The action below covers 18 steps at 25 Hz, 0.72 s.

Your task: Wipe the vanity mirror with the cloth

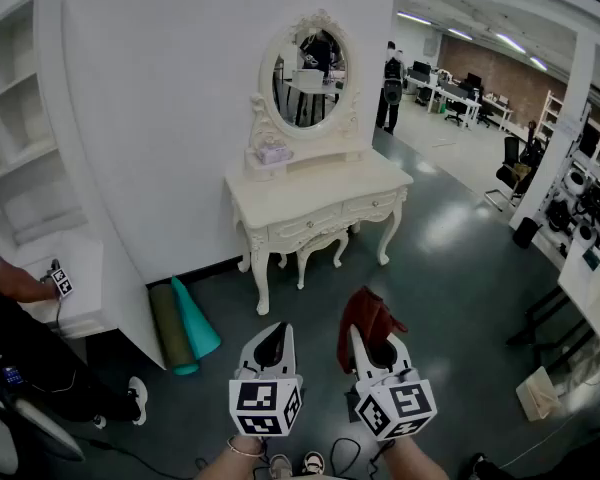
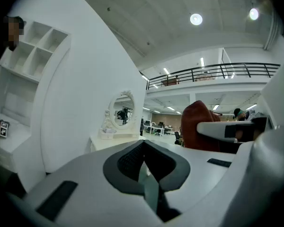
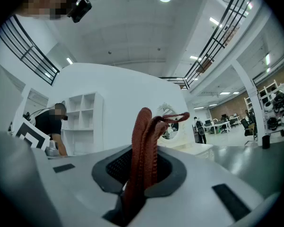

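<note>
Rust-red cloth pinched in right gripper, left gripper pressed together w/ nothing in it. Approach step imo: mirror well ahead over the vanity, gotta close in b4 wiping.

Rust-red cloth bunched, upright; oval white-framed vanity mirror upright, well apart.

The right gripper clamps the red cloth upright.
</note>
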Each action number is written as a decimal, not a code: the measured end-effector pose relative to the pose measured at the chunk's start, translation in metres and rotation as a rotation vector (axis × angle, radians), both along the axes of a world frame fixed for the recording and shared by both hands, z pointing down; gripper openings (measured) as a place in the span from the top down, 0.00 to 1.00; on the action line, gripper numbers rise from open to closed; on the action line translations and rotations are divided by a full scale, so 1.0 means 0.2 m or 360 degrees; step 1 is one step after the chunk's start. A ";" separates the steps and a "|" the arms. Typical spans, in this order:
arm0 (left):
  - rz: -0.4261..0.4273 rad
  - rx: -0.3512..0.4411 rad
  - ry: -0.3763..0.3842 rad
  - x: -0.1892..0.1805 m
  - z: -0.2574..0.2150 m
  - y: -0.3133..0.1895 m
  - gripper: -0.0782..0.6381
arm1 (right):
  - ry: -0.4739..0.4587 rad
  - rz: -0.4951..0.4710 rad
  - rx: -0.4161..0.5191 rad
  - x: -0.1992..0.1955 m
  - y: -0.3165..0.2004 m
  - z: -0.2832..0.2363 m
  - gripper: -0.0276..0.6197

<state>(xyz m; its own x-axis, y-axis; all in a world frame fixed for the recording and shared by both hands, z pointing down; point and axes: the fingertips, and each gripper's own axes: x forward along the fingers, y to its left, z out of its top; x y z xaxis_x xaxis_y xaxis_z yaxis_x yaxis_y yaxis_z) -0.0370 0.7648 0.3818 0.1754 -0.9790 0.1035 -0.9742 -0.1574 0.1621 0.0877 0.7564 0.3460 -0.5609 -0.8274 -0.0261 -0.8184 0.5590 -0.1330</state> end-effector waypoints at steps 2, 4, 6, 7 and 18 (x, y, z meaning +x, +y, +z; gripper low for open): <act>0.0002 0.0000 0.0002 -0.01 0.00 0.01 0.88 | 0.0014 0.0008 0.0015 -0.01 0.01 -0.01 0.86; 0.0005 0.0004 0.0003 -0.02 0.00 0.02 0.88 | 0.0010 0.0009 0.0020 -0.02 0.02 -0.01 0.86; 0.0011 0.0007 0.0001 -0.03 0.00 0.02 0.88 | -0.0035 -0.0006 0.0010 -0.04 0.02 -0.01 0.85; 0.0013 0.0008 -0.0001 -0.04 0.00 0.02 0.88 | -0.0062 -0.0014 0.0005 -0.05 0.02 -0.01 0.85; 0.0050 0.0010 -0.0033 -0.18 0.02 -0.01 0.88 | -0.0125 0.0062 -0.0030 -0.12 -0.01 0.01 0.85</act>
<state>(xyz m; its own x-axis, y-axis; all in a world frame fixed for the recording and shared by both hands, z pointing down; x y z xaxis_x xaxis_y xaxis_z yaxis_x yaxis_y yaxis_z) -0.0734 0.7625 0.3855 0.2037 -0.9738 0.1014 -0.9719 -0.1887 0.1407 0.0628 0.7535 0.3482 -0.5253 -0.8492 -0.0532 -0.8260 0.5240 -0.2077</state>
